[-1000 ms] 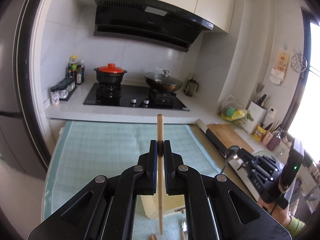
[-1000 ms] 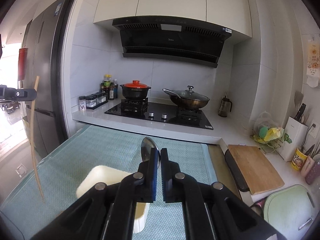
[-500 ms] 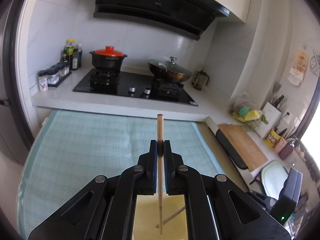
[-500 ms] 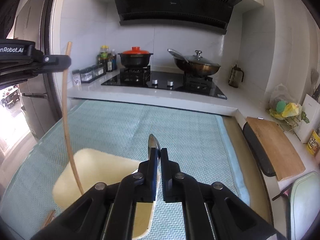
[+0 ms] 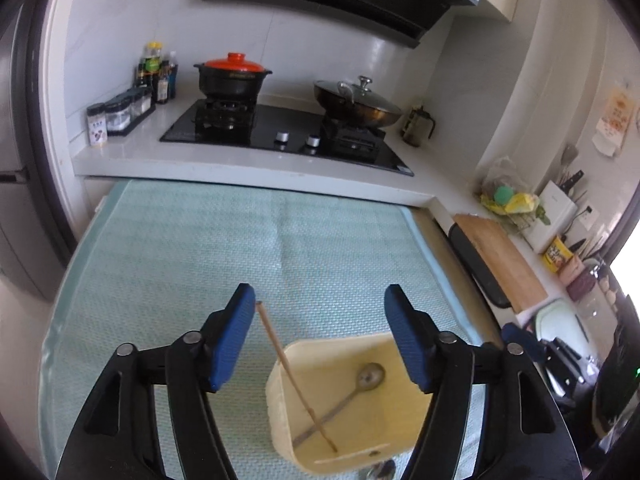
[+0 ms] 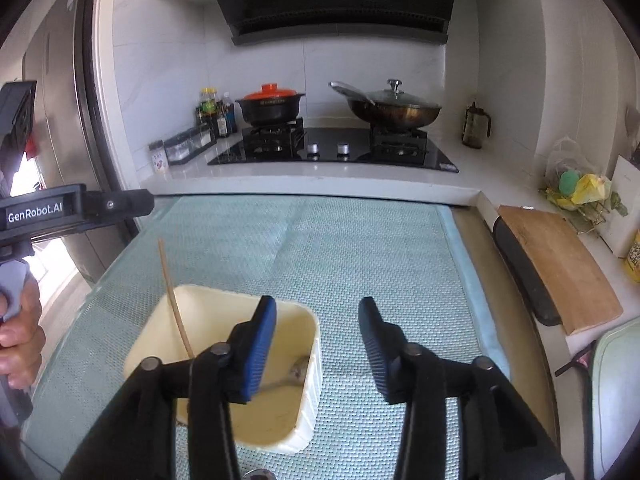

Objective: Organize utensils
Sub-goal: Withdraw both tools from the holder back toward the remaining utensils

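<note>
Step in hand: dropping utensils into the cream bin (image 5: 404, 346), judged from both grippers opening above it.
Left gripper (image 5: 320, 336): released; its jaws are opening, blue pads wide apart, nothing pressed between them. It hangs over the bin's near-left corner, so whatever it lets go can only fall inside.
Chopstick (image 5: 294, 374): free of the pads, tilted, lower tip on the bin floor, shaft leaning over the left wall, top end just beside the left pad. In the right wrist view it (image 6: 176, 300) sticks up above the rim.
Right gripper (image 6: 318, 344): released too; jaws opening, nothing between them. It points down at the bin's right side.
Spoon (image 5: 352, 396): lying flat on the bin floor, bowl toward the far side, handle running under the chopstick, the 2 crossing.
Second chopstick (image 5: 352, 455): a pale stick flat along the bin's near wall.
Bin placement: on the green mat (image 5: 200, 248), near its front edge, between the 2 grippers, so either hand reaches it easily.
Person's hand (image 6: 18, 340): wrapped around the left gripper's handle.
Risk: the leaning chopstick could tip out over the wall if nudged.
Progress: 3 utensils in the bin; something metallic at the lower edge, outside the bin, is too cropped to identify.
</note>
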Motion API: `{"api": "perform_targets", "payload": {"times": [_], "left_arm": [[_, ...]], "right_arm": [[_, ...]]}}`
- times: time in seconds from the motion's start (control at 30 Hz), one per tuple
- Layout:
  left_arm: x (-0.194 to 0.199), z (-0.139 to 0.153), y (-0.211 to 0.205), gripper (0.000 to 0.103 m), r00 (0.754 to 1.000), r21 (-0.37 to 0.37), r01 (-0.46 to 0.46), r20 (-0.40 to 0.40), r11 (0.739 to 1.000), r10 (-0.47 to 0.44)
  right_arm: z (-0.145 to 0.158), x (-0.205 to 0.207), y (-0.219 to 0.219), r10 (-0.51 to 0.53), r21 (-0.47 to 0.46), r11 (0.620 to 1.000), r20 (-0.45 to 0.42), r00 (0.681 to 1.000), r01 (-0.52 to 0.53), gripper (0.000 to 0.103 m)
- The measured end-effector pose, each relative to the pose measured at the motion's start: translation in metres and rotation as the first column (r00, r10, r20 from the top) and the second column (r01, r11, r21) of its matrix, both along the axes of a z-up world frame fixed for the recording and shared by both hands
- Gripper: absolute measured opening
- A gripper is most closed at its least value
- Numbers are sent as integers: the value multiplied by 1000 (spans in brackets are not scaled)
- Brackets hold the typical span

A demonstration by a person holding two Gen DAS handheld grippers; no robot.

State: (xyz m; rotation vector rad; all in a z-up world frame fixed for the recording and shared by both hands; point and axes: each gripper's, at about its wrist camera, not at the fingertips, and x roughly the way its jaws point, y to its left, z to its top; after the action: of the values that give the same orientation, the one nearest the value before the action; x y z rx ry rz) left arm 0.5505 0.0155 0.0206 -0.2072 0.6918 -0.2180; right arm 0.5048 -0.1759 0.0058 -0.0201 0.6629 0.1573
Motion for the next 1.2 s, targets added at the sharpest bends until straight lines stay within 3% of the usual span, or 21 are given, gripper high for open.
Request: {"api": "perform_targets", "payload": {"times": [0.07,0.17,0.27,0.5,0.57,0.63,0.73,0.87,1.07,1.2], "left_arm": [[-29,16,12,94,999,42,1,36,999,-3],[-86,29,32,100,995,128,-12,100,992,-1],[-144,24,53,101,994,220,-12,106,975,-12],[-262,-37,95,101,999,356,-6,-28,934,17],[-290,-62,99,103,997,398,-54,-21,916,68],[-307,-89,100,103,992,394,-83,-57,915,115],[-321,-126,98,103,987,329,-76,-107,941,117],[-318,-158,93,103,984,251,-69,-141,966,107],[-273,-188,100,102,969,173,-83,-215,981,120],[-248,-206,99,102,959,171,-70,-261,983,114]], "right_arm": [[18,-27,-6,5,-12,1000,43,999,-5,54],[33,-71,-14,16,-30,999,77,997,-14,67],[28,-114,-20,41,-58,998,82,996,-36,67],[-40,-204,-27,11,-122,992,24,1000,-8,67],[-67,-228,-28,-24,-117,993,-12,1000,23,67],[-92,-247,-28,-56,-89,995,-57,997,51,67],[-117,-269,-24,-87,-65,995,-97,991,81,67],[-129,-278,-19,-65,-6,998,-134,989,65,67],[-125,-277,-5,-46,15,999,-123,991,48,65],[-125,-280,3,-33,19,999,-125,992,35,65]]}}
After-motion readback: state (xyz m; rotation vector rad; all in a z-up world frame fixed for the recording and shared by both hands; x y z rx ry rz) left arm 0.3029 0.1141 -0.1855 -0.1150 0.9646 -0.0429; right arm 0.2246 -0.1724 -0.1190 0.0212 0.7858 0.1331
